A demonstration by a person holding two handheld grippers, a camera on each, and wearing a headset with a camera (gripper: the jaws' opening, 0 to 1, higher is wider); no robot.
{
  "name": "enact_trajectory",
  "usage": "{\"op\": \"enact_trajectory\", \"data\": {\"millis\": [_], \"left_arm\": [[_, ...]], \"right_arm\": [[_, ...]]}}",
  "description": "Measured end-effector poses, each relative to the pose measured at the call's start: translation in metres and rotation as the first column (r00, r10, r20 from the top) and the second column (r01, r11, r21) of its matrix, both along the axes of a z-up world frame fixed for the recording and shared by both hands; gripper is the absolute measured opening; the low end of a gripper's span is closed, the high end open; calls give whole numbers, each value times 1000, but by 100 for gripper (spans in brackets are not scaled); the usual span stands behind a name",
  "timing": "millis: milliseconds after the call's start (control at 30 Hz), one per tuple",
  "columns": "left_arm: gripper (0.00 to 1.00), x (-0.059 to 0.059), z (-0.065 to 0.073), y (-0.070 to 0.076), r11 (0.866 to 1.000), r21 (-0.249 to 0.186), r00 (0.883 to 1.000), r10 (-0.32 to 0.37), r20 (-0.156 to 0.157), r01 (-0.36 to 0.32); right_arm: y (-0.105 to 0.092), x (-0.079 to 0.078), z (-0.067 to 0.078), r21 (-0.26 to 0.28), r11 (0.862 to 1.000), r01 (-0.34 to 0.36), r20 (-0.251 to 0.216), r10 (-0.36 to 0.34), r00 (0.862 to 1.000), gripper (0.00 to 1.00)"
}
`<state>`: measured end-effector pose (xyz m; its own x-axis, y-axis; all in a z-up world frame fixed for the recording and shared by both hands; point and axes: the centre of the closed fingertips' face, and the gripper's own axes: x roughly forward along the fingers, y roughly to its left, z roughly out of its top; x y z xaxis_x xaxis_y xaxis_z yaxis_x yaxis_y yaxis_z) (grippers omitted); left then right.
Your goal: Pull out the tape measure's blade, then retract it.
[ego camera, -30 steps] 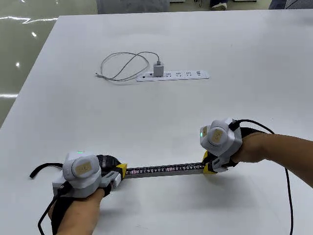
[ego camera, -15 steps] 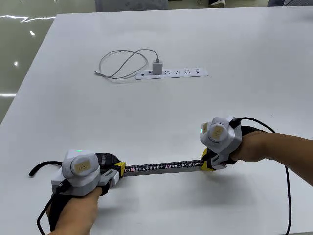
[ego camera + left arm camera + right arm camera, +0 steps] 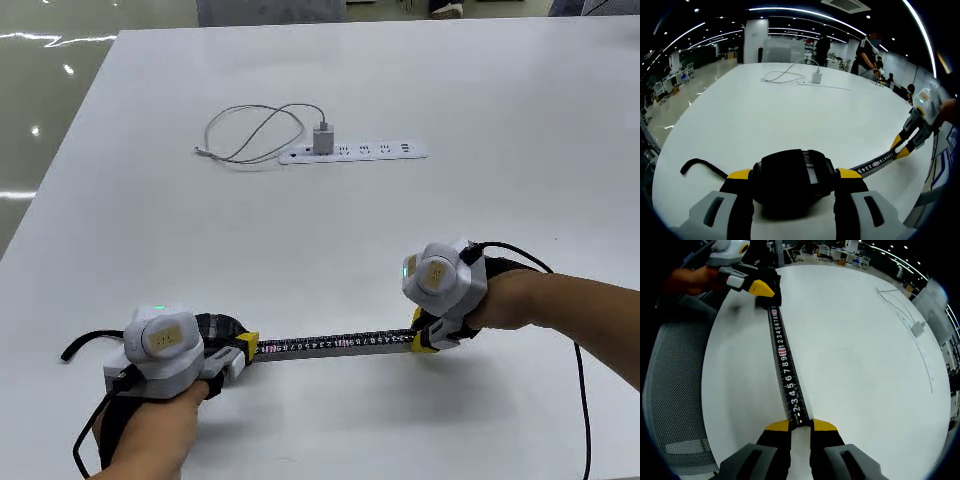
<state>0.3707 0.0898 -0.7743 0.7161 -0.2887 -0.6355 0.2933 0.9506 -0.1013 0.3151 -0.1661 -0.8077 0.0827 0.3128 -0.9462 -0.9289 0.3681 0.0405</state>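
the tape measure's black case point(image 3: 792, 177) sits at the lower left of the head view, clamped between the 2 yellow-tipped jaws of the left gripper point(image 3: 240, 350), which are set wide around its body. its blade point(image 3: 335, 346) is drawn out and runs flat just above the white table point(image 3: 400, 80) across the bottom of the frame toward the lower right. there the right gripper point(image 3: 425, 343) has its jaws narrowed onto the blade's end, with the printed numbers starting right at the tips in the right gripper view. a black strap point(image 3: 85, 342) curls on the table at the far left beside the case. well apart, in the upper middle of the head view, lies a white power strip point(image 3: 355, 152) with a charger point(image 3: 323, 140) plugged in and a looped cable point(image 3: 250, 135).
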Motion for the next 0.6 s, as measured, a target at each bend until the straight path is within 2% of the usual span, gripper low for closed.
{"op": "enact_trajectory", "data": {"millis": [67,300,467,600], "left_arm": [[61,0,0,0,1000,1,1000,-2,1,2],[61,0,0,0,1000,-1,1000,-5,1,5],[61,0,0,0,1000,0,1000,-5,3,5],[61,0,-1,0,1000,1,1000,-6,-1,6]], "right_arm": [[1,-1,0,-1,1000,-26,10,26,1000,10],[2,-1,-1,-7,999,-48,12,48,999,10],[3,-3,-1,-1,991,-135,37,135,990,9],[4,-2,0,9,993,-120,33,119,992,9]]}}
